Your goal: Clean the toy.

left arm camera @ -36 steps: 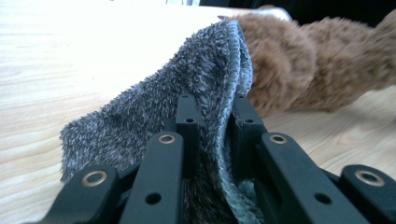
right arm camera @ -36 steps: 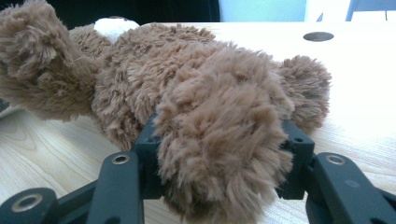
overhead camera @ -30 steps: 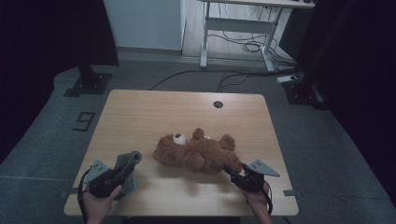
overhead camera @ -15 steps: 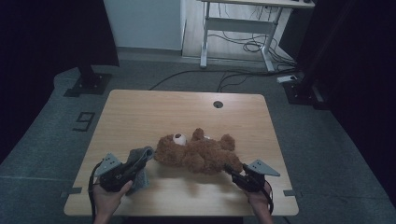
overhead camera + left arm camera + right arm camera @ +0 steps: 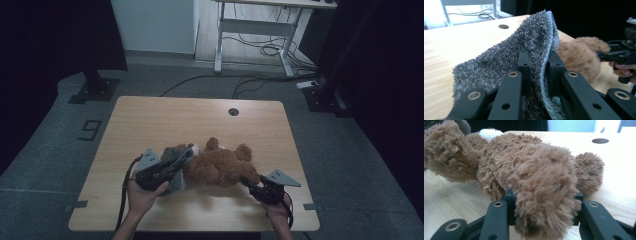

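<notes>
Looking at a brown teddy bear (image 5: 220,167) lying on the worktop (image 5: 165,120), near the front edge, with its head to the left and its legs to the right. Most likely feeling light, soft and squashy. Not breaking if dropped. Not slipping much either, thanks to the fuzzy fur. Bending and flopping when lifted, so not staying straight. Best taking hold of a leg or an arm, a thin part fitting between the fingers, and not the fat tummy.

Pinching one furry leg with the right gripper (image 5: 248,181). Fingers (image 5: 510,197) having just been closing, with the leg between them, now pressing into the fur from both sides.

Pinching a fluffy grey cloth (image 5: 175,160) with the left gripper (image 5: 187,154). Fingers (image 5: 524,65) almost pressed together, with only a fold of cloth between them. Holding the cloth up right by the bear's head, touching it or just beside it; hard telling which. Drooping down on both sides of the fingers, so seeming light and floppy too.
</notes>
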`<state>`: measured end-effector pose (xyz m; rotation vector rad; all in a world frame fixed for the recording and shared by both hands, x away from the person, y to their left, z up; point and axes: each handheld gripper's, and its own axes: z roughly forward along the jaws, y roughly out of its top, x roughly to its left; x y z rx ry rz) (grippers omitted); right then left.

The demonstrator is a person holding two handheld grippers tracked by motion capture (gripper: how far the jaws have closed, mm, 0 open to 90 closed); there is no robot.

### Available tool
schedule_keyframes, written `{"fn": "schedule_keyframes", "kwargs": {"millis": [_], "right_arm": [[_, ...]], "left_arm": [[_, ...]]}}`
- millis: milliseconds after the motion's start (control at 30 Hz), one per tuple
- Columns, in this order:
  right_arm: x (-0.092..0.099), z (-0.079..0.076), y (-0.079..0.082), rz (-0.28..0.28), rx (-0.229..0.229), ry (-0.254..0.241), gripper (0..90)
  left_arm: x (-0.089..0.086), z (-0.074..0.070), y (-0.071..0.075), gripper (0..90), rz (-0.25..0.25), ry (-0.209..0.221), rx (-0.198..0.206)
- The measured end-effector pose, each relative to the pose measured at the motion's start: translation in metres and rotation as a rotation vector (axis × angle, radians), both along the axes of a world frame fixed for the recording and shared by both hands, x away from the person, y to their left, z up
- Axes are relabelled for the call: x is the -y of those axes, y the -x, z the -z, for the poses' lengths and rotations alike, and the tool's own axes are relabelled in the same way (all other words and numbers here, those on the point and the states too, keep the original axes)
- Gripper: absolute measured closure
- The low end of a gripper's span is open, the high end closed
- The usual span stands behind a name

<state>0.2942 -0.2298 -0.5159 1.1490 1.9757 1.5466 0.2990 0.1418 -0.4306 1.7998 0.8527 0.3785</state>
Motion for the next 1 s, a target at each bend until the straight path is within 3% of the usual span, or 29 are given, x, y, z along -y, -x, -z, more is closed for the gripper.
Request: {"fn": "schedule_keyframes", "kwargs": {"millis": [100,267,500,700,1000], "right_arm": [[0.001,-0.001,-0.001,-0.006,-0.001,0.001,58.8],[0.001,0.0,-0.001,-0.008,-0.005,-0.006,59.1],[0.001,0.001,-0.001,-0.009,0.0,-0.001,59.7],[0.001,0.001,0.0,-0.012,0.005,0.006,59.7],[0.003,0.003,0.001,-0.029,0.006,0.008,59.7]], "left_arm": [[0.024,-0.003,-0.008,76.5,0.036,-0.017,0.002],[0.047,-0.001,-0.016,76.4,0.059,-0.055,-0.003],[0.072,0.016,-0.026,76.4,0.072,-0.122,-0.033],[0.068,0.033,-0.032,76.4,0.035,-0.151,-0.065],[0.045,0.036,-0.029,76.4,0.01,-0.141,-0.073]]}}
